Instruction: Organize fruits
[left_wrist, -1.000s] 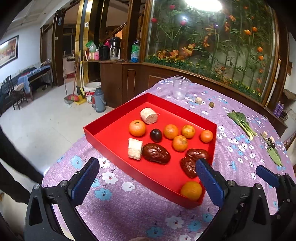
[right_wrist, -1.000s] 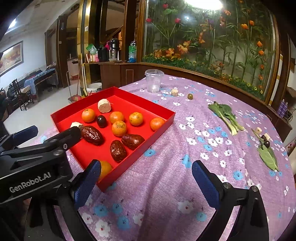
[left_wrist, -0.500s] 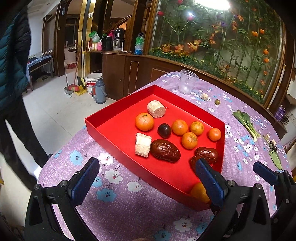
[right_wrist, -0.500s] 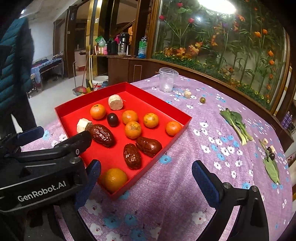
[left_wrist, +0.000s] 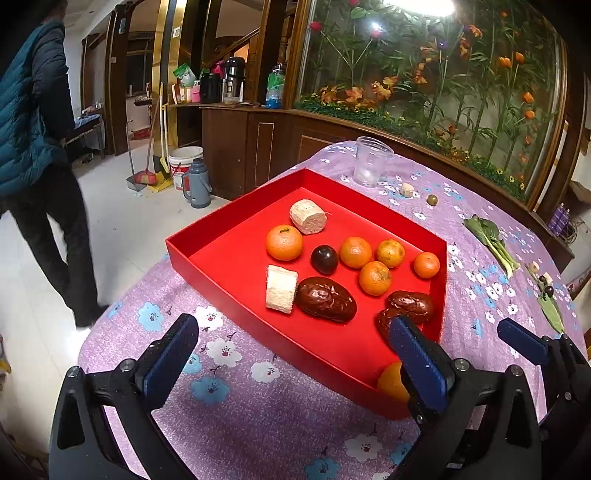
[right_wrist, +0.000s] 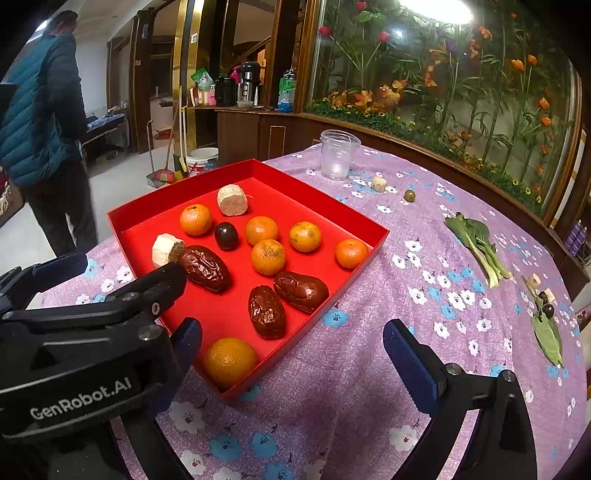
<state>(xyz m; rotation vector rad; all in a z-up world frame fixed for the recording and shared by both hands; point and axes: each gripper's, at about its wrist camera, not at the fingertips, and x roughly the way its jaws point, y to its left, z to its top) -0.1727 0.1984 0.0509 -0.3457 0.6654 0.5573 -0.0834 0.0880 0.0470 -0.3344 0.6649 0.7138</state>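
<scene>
Hovering at the near edge of the purple cloth, the left gripper (left_wrist: 295, 354) and right gripper (right_wrist: 291, 354) both gape wide and carry nothing. Just ahead, the orange (right_wrist: 229, 362) in the red tray's (right_wrist: 373, 247) near corner sits tight against the wall (a careless reach could shove the light-looking tray), and beyond it wrinkled dates (right_wrist: 266, 312) crowd the mandarins (right_wrist: 268, 256), so one pinch might catch two.

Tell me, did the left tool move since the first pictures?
Yes. In the left wrist view the red tray now sits farther right and the cup lower, so the left tool swung leftward, toward the floor side; its jaws stay open.
</scene>
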